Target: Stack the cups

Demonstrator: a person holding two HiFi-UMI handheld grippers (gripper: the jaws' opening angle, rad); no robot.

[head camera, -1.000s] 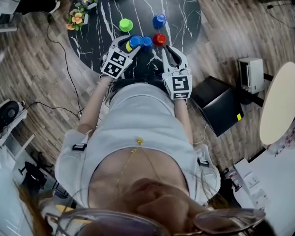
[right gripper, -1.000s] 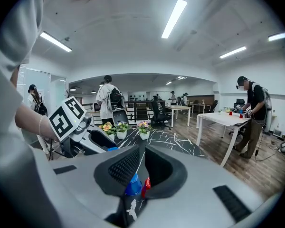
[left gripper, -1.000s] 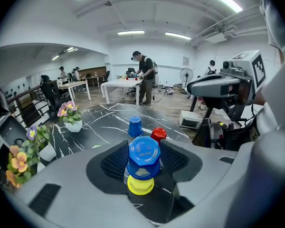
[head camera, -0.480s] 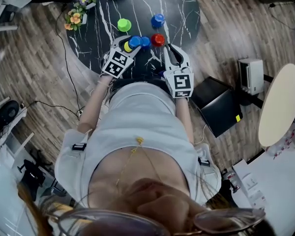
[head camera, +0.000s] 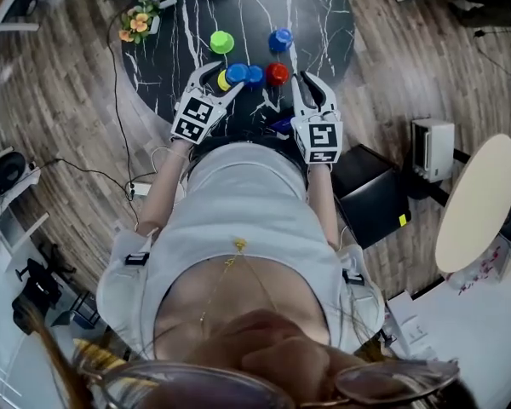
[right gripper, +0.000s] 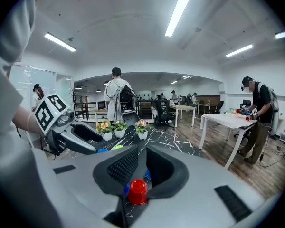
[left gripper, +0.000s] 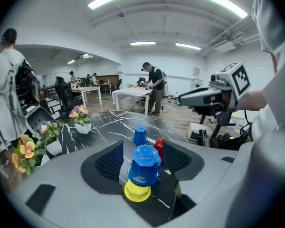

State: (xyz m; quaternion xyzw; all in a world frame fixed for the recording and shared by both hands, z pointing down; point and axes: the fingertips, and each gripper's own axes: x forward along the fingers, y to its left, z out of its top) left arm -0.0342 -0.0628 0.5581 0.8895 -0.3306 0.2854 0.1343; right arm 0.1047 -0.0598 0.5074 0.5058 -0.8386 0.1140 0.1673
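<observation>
The blue cup (left gripper: 144, 165) is being left stacked on the yellow cup (left gripper: 137, 193), the left gripper's (left gripper: 142, 156) fingers (left gripper: 109, 163), just opened wide, being kept clear.

Head view steeply overhead; gripper views low across table (head camera: 324, 15).

The left tongs' (left gripper: 141, 161) jaws have just been opening wider. Their pads now stand clear of the blue cup (left gripper: 144, 165), which sits on the yellow cup (left gripper: 137, 192) between them. The right tongs' (right gripper: 140, 167) jaws have just been opening a little, with nothing pressed between them. These tongs have slid toward the bench's far edge, and their tips are now close by the red cup (right gripper: 137, 192).
</observation>
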